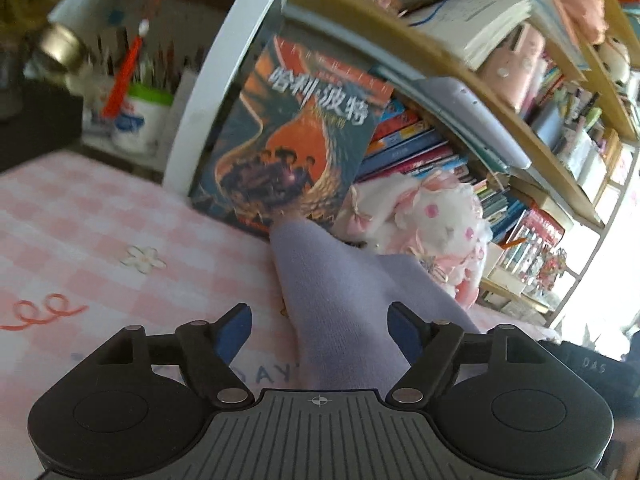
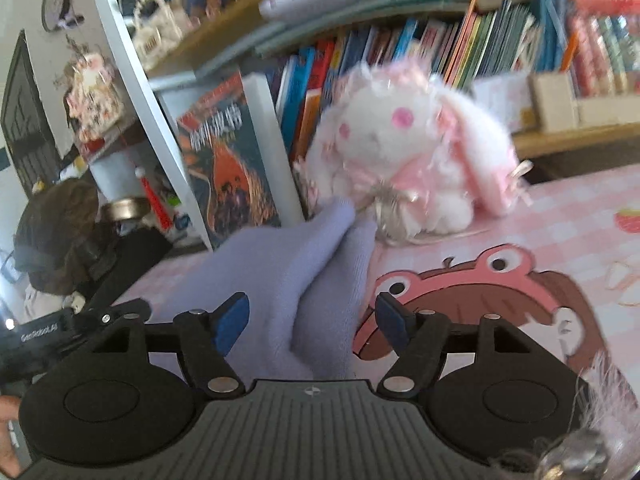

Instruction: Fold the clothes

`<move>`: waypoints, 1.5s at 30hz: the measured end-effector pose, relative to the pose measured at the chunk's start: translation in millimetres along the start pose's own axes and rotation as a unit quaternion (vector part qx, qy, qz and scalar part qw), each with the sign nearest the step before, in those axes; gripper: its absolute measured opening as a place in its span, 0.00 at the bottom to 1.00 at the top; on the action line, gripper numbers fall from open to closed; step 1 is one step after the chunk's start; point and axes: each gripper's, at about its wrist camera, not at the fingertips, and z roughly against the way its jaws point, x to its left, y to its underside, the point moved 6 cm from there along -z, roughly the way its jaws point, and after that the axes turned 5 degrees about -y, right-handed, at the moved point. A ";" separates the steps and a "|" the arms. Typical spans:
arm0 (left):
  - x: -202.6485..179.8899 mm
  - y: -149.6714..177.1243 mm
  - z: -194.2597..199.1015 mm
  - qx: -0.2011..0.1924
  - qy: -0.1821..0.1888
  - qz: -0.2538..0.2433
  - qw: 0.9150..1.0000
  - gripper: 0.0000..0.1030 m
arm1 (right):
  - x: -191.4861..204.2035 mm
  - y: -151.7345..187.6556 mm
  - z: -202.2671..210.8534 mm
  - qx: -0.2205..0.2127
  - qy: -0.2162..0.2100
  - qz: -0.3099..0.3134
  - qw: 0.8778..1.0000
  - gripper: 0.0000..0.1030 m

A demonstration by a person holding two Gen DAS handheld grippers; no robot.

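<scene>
Left wrist view had the left gripper spread wide, lavender knit garment running up between its blue pads w/o either pad pressing on it. Right wrist view showed the same: right gripper spread, the lavender cloth bunched into two thick ridges between the pads, nothing pinched. Garment lay on the pink checked worktop cover, its far end poking up toward the shelf, just beside the plush bunny and the big illustrated book leaning against the white shelf upright.

My guess: both grippers were open bc the cloth had been set down, ridges suggesting a fold brought together but not flattened. Couldn't tell what kind of garment it was; too bunched, frames blurry.

Containers: white tub w/ green rim at far left held what looked like pens/pencils standing upright, approx. Bookshelf compartments were packed w/ book spines, some stacked flat. Pale box on the right shelf, contents not visible.

Frog-hat cartoon print on the cover sat right of the cloth.
</scene>
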 end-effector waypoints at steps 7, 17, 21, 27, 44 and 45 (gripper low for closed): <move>-33.1 17.0 50.2 -0.040 -0.037 -0.099 0.994 0.83 | 28.9 21.2 47.2 -0.044 0.041 0.058 0.997 0.67; -71.5 46.7 104.3 -0.066 -0.060 -0.180 0.980 0.91 | 72.6 59.1 105.1 -0.067 0.069 0.135 0.986 0.81; -73.2 55.6 112.9 -0.063 -0.076 -0.186 0.978 0.91 | 79.7 71.6 115.6 -0.068 0.073 0.139 0.985 0.82; -63.6 64.2 121.3 -0.063 -0.095 -0.178 0.977 0.92 | 85.4 79.4 125.3 -0.077 0.083 0.147 0.983 0.84; -58.7 66.1 117.7 -0.047 -0.118 -0.180 0.975 0.97 | 81.0 79.4 123.8 -0.070 0.105 0.142 0.982 0.92; -58.5 66.0 117.8 -0.048 -0.120 -0.180 0.975 0.97 | 81.7 79.7 123.3 -0.069 0.104 0.144 0.982 0.93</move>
